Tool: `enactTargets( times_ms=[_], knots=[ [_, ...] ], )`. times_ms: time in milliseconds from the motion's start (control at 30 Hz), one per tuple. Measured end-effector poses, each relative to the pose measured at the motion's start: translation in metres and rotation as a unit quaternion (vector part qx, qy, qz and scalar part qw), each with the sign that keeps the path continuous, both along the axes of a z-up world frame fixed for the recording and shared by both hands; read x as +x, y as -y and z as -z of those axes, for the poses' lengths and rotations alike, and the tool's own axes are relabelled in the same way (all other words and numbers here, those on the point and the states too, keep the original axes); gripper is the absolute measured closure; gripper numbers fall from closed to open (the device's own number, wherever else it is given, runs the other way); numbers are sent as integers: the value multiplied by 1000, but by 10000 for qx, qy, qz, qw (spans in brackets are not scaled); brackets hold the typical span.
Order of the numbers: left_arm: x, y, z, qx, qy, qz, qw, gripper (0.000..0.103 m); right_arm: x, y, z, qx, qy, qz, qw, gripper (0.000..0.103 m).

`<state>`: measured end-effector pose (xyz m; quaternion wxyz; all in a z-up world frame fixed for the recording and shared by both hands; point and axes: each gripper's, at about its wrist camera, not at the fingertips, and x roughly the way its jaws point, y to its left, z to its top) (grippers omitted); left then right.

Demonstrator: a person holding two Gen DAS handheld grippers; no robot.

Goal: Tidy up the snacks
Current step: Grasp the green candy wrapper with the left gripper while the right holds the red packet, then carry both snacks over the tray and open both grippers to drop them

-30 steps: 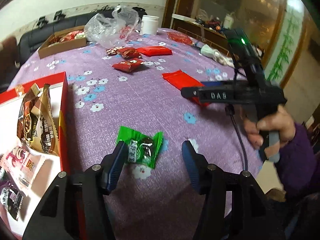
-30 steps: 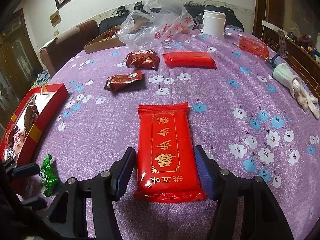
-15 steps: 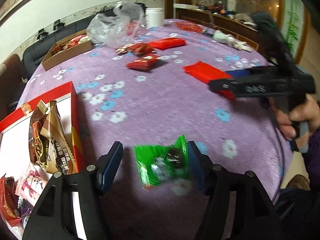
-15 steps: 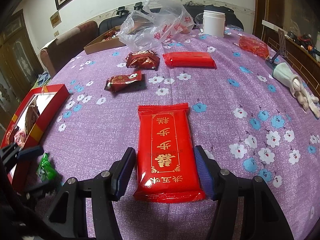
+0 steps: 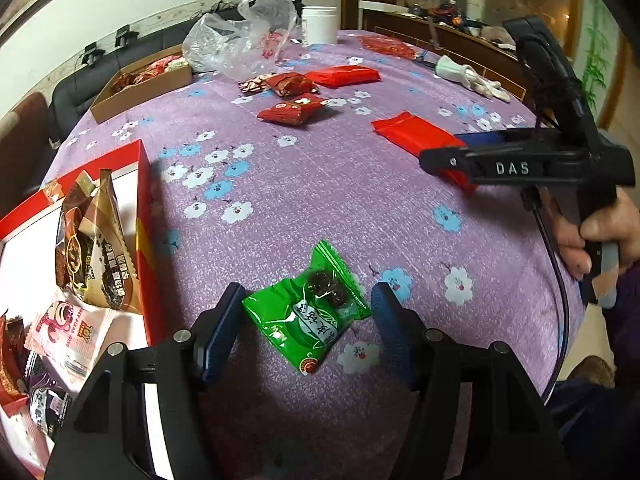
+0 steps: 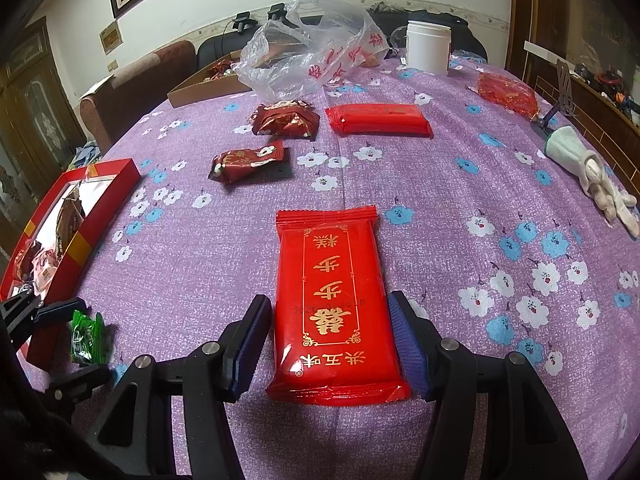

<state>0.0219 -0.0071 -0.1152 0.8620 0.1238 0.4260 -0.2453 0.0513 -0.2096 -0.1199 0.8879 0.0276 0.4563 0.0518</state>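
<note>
Left wrist view: left gripper [image 5: 307, 322] spread apart astride the green candy packet [image 5: 307, 307], pads not touching it; packet flat on the tablecloth just right of the red box [image 5: 145, 216]. Risk: crinkly film sliding out under a skewed squeeze.

Right wrist view: right gripper [image 6: 326, 340] parted around the red cake pack [image 6: 335, 296], well right of the red box [image 6: 70, 248], no clear pressing. Risk: glossy wrapper buckling, slipping free.

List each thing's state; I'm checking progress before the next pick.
Left gripper: open, straddling green packet.
Green packet: sealed, lying flat.
Right gripper: astride red packet, grip unclear.
Red packet: sealed, lying flat.
Red box: open, partly filled.
Jar: lidded.
Cardboard box: open.
</note>
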Motion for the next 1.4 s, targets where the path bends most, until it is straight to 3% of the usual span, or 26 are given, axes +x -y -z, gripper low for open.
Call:
enactTargets(
  times_ms=[167,233,300,433,667,733,1133,1400],
  knots=[
    [-6,5,0,58,15,-30,10000,43,0,-4,1,-186,-10,18,9998,43],
    [-6,4,-1,29,6,-111,9999,53,0,-7,0,-296,-3,21,9996,45],
    [-9,5,-2,-119,-79,-141,9998,54,0,-4,0,-267,9,63,9996,50],
    [-16,9,-3,-241,-87,-204,9995,68,-1,-3,0,-231,20,83,9997,51],
    [-17,-2,-5,-712,-270,-523,9957,75,-2,1,-1,-87,55,133,9999,52],
    [-19,-3,-7,-810,-260,-551,9949,82,-4,5,-1,46,73,150,9999,52],
    [-25,-2,-9,-983,-177,-587,9933,84,-9,31,-2,1380,235,111,9901,52],
    [-35,-9,-28,-1139,137,-653,9913,84,-16,34,-9,1727,529,-27,9835,52]
  ],
)
